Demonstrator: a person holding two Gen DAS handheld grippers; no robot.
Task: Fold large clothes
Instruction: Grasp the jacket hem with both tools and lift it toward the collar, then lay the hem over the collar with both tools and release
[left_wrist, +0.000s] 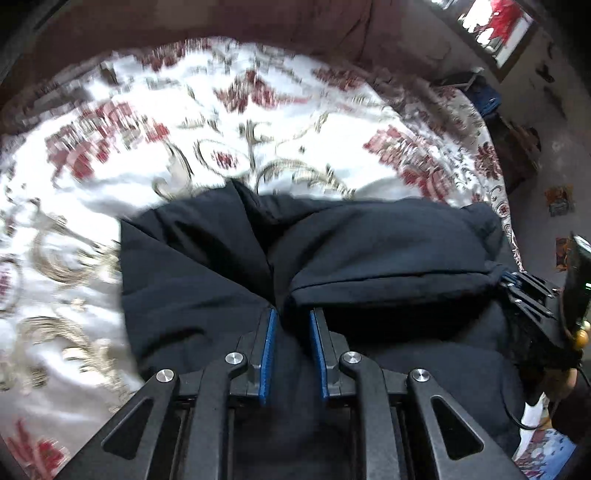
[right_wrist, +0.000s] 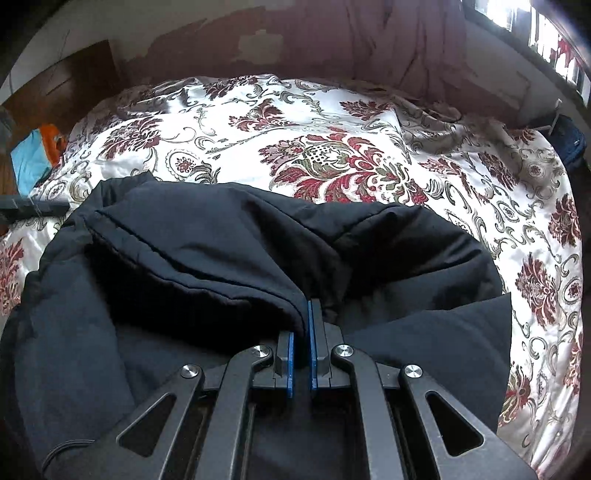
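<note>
Bed, floral quilt in white, red and olive, spread flat and filling the far half of both views; blurred in the left wrist view. Dark padded jacket, bulky, lying on the near part of the quilt, near edge raised and doubled back toward the far side in a thick roll; same garment in the left wrist view, stitched hem showing along the lifted fold. Right gripper, blue pads almost together, pinching the jacket hem at the tips, cloth puckered into the nip. Left gripper, blue pads set a little apart with a wad of jacket bunched between them, by the look of it held; right gripper also visible at the right edge of that view, clamped on the same fold. Small items, unrelated: blue-and-orange bundle off the bed at far left; dark bag at far right. Progress, judged: first fold under way, lower portion lifted but not yet laid flat; sleeves not discernible; remaining folds and flattening still to do; roughly early-to-middle stage.
</note>
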